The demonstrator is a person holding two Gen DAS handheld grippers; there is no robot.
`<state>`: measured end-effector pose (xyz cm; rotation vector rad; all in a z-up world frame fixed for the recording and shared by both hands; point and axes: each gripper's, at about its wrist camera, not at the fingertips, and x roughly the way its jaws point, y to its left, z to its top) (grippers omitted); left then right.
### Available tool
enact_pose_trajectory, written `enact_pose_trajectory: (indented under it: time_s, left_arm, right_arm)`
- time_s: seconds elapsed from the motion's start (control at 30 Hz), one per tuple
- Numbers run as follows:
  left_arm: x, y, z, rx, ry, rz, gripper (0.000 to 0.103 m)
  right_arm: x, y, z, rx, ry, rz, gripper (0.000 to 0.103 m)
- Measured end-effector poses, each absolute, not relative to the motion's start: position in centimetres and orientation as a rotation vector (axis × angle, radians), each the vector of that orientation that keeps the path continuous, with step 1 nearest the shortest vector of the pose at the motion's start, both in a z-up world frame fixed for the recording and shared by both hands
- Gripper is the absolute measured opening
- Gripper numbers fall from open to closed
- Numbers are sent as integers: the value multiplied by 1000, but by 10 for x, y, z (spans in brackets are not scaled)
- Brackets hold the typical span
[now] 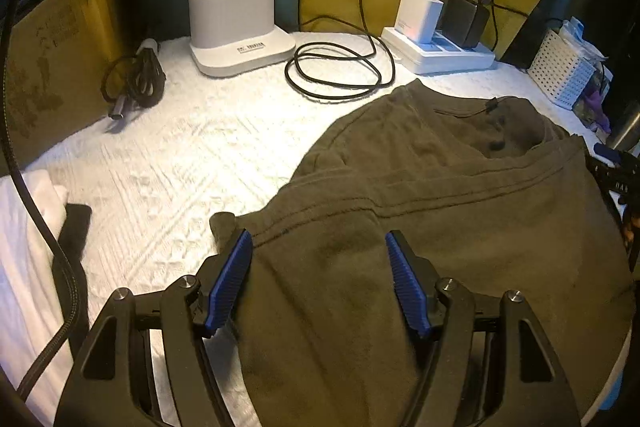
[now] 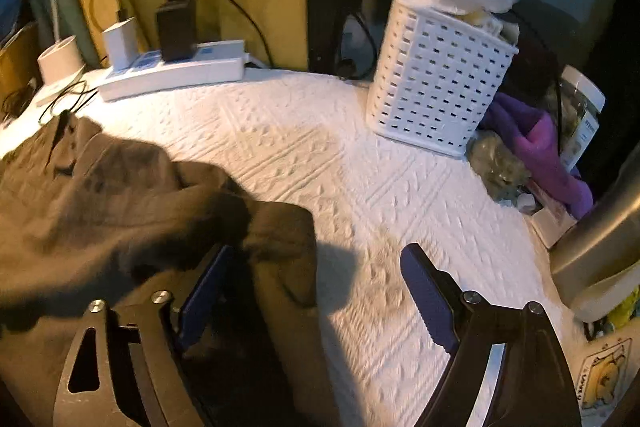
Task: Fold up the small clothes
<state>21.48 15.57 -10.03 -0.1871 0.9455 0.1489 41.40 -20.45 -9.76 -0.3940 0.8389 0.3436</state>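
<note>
Fabric of a dull olive-brown is lying rumpled on the white embossed table cover [image 1: 168, 163]: the garment [image 1: 420, 227] is a small shirt, its ribbed neckline [image 1: 500, 123] turned toward the far side and a doubled line of stitching running across its middle. It is spreading from the table's centre toward the near edge, with loose folds and one corner poking out at the left. The left gripper [image 1: 320, 247] is hovering over the near part of the cloth, its blue ridged fingers [image 1: 234, 275] standing spread apart with cloth lying under the gap, nothing pinched. In the right wrist view the garment [image 2: 120, 195] is bunching at the left, blurred. The right gripper [image 2: 320, 259] is standing wide open, its left finger over the cloth's edge and its right finger over bare cover. A white power strip [image 1: 436, 51], a coiled black cable [image 1: 336, 71] and a white slotted basket [image 2: 436, 75] are sitting well behind the shirt.
</note>
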Motion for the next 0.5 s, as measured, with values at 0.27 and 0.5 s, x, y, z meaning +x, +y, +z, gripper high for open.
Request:
enact_pose_trajectory:
  time_s: [0.27, 0.5]
  left_arm:
    - [215, 155, -97, -194, 940, 216, 68]
    - [197, 152, -76, -195, 881, 243, 69]
  right_arm:
    - [424, -213, -95, -396, 839, 176, 90]
    - [398, -228, -82, -391, 827, 161, 90]
